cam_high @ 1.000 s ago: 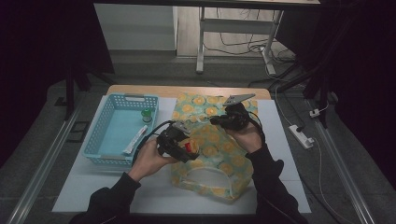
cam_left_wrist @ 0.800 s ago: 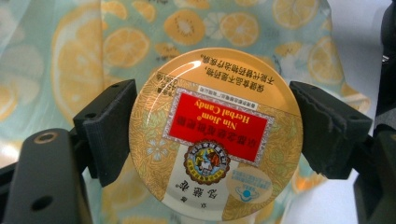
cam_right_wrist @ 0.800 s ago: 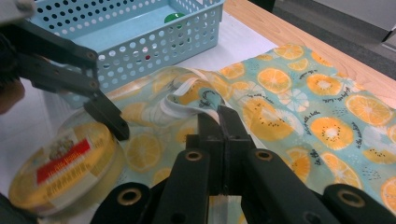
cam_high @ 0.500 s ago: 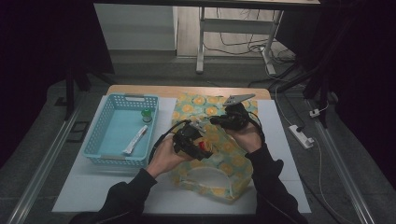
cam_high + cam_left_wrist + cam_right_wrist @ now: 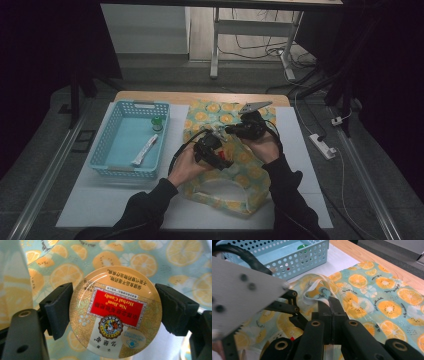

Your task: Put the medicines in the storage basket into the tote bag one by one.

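Candy tin [image 5: 113, 312], round, gold with a red label, is sitting clamped between the left gripper's [image 5: 113, 315] fingers [image 5: 58, 308], one pad pressing each side of its rim. In the high view the left gripper [image 5: 212, 150] is hovering over the middle of the fruit-print bag [image 5: 250, 172], which is lying flat on the white surface [image 5: 115, 200]. The tin is showing there as a red spot [image 5: 221, 156] at the gripper's near end. Right gripper [image 5: 235, 131] is sitting just far and right of the left one, its fingers [image 5: 332, 307] fully closed, pinching the bag's whitish edge [image 5: 318, 292] and lifting it in a fold; the bag [image 5: 382, 300] is spreading off to the right in that view. Blue basket [image 5: 127, 142] is standing to the left of the bag, close beside it, with a white tube [image 5: 145, 150] lying in it and a small green item [image 5: 158, 121] in its far right corner. Basket [image 5: 294, 255] is also showing beyond the bag in the right gripper view. Person's dark sleeves [image 5: 145, 210] are coming in from the near edge.
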Demonstrator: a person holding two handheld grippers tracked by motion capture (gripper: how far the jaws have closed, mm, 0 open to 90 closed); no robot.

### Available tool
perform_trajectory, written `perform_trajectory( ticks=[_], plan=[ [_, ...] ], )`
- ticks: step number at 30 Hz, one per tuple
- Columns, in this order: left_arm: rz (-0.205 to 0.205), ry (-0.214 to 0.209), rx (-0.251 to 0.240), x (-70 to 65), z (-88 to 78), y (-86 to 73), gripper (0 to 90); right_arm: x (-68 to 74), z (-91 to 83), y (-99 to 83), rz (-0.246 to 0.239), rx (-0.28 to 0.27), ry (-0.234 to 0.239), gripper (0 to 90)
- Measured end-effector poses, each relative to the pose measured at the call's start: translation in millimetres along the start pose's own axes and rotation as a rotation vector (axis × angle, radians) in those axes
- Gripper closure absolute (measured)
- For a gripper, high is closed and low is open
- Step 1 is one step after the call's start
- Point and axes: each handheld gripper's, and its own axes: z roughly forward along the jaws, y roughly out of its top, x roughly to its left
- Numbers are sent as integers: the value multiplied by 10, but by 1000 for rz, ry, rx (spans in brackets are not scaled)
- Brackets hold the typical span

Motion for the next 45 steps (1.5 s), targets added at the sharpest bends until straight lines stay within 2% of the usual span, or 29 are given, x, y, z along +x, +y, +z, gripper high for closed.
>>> perform_trajectory(
  ticks=[7, 19, 30, 35, 40, 45],
  plan=[
    [-19, 5, 6, 73, 125, -21, 200, -11, 31, -15, 0, 3, -3, 896],
    [-19, 33, 37, 171, 322, -67, 199, -72, 121, -77, 17, 20, -13, 896],
    [-13, 101, 61, 209, 435, -65, 199, -126, 179, -131, 33, 33, -23, 896],
    [-28, 126, 55, 226, 450, -76, 195, -131, 188, -140, 35, 40, -22, 896],
    [-50, 95, 30, 215, 402, -77, 176, -139, 182, -141, 33, 35, -19, 896],
    [-52, 83, 26, 205, 344, -74, 151, -141, 172, -140, 31, 34, -20, 896]
  ],
)
